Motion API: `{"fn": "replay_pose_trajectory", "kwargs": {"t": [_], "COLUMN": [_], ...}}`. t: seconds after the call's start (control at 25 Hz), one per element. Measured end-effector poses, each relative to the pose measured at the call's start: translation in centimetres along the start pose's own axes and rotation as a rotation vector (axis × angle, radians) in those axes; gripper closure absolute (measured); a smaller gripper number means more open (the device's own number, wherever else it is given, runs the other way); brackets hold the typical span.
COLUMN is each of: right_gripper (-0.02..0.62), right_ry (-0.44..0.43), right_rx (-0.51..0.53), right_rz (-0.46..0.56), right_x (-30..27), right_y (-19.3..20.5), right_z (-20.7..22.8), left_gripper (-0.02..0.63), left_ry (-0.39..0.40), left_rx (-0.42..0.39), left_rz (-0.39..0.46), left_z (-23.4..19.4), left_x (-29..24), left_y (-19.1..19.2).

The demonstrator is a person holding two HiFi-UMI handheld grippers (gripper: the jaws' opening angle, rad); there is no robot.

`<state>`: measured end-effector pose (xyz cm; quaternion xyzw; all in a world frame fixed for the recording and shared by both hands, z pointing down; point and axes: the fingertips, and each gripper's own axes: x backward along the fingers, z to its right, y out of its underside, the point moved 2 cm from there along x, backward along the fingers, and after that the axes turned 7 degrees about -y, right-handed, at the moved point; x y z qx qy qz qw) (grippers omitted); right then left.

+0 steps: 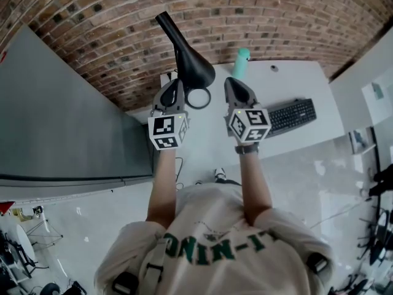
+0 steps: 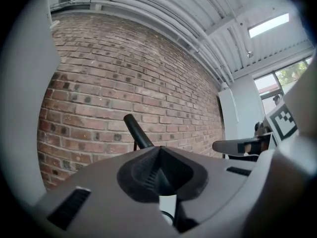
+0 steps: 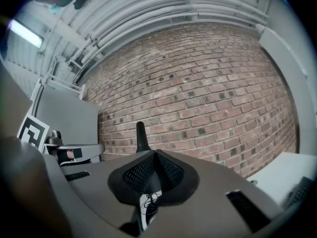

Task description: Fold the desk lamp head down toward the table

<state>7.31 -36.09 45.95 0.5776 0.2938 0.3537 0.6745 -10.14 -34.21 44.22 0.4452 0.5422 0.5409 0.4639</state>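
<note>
Reading both claws clenched and empty: left gripper (image 1: 176, 85) at 7 o'clock of the desk lamp head (image 1: 187, 54), right gripper (image 1: 231, 83) at 4 o'clock. Seeing head slanted over white table (image 1: 295, 78), narrow end up toward 11 o'clock, wide shade end low by the ring (image 1: 198, 97). Fits head awaiting push-down, or folded with claws clear; can't settle which. Either way, going slow, keeping tips off teal bottle (image 1: 241, 62) at 1 o'clock.
</note>
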Motion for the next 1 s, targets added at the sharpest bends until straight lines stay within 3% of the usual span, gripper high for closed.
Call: {"fn": "replay_pose_trajectory", "kwargs": {"t": [0.12, 0.52, 0.84, 1.0], "right_gripper": [0.589, 0.589, 0.589, 0.589], "right_ry": [0.001, -0.007, -0.013, -0.060], "right_rx": [0.050, 0.059, 0.064, 0.060], "right_rz": [0.000, 0.012, -0.001, -0.027], "right_x": [-0.3, -0.9, -1.4, -1.8], "right_y": [-0.5, -1.1, -1.1, -0.5], "right_z": [-0.5, -0.7, 0.0, 0.0], "left_gripper": [0.604, 0.604, 0.604, 0.604], "left_ry": [-0.020, -0.031, -0.046, -0.027], "left_rx": [0.007, -0.006, -0.017, -0.007], "left_rz": [0.019, 0.050, 0.005, -0.052], "left_z": [-0.3, -0.4, -0.4, 0.0], "left_x": [0.3, 0.3, -0.5, -1.4], "left_y": [-0.5, -0.6, 0.9, 2.7]}}
